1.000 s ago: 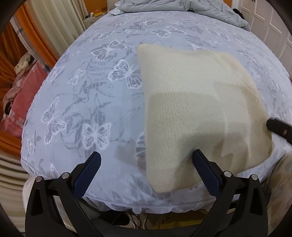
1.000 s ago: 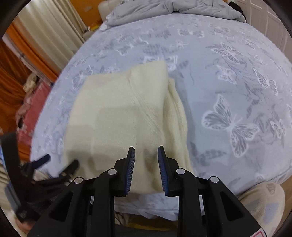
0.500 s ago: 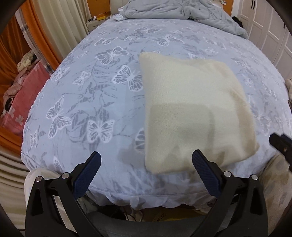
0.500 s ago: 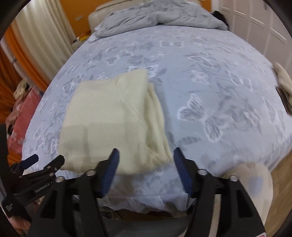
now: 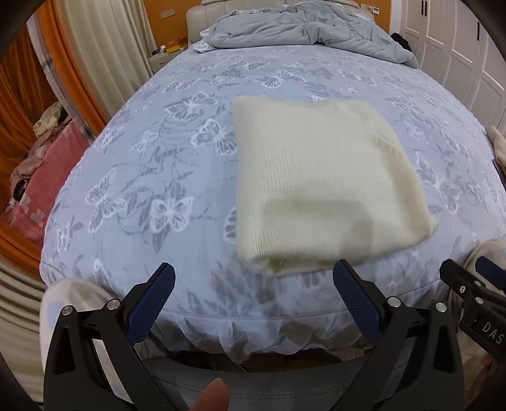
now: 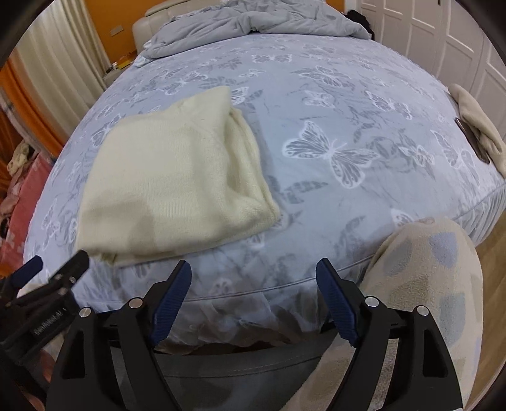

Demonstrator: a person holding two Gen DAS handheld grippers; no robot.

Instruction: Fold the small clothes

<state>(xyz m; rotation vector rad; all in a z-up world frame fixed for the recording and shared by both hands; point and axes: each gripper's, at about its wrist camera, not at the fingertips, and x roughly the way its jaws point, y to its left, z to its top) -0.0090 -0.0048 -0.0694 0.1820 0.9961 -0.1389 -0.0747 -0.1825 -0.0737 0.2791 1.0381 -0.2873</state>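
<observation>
Now folded sweater [image 6: 177, 177] lies beyond opening, empty right claw [image 6: 253, 303].

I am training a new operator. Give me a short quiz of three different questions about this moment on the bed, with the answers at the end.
1. True or false: the cream knit garment lies folded on the butterfly bedsheet, and no gripper touches it.
2. Multiple choice: what is between the pads of the right gripper? A) a garment edge B) nothing C) a sock
3. Short answer: what lies bunched at the far end of the bed?

Key
1. True. The left gripper stands open, short of the garment's near edge.
2. B. Its jaws are opening, with only bedsheet beyond them.
3. A crumpled grey duvet.
</observation>
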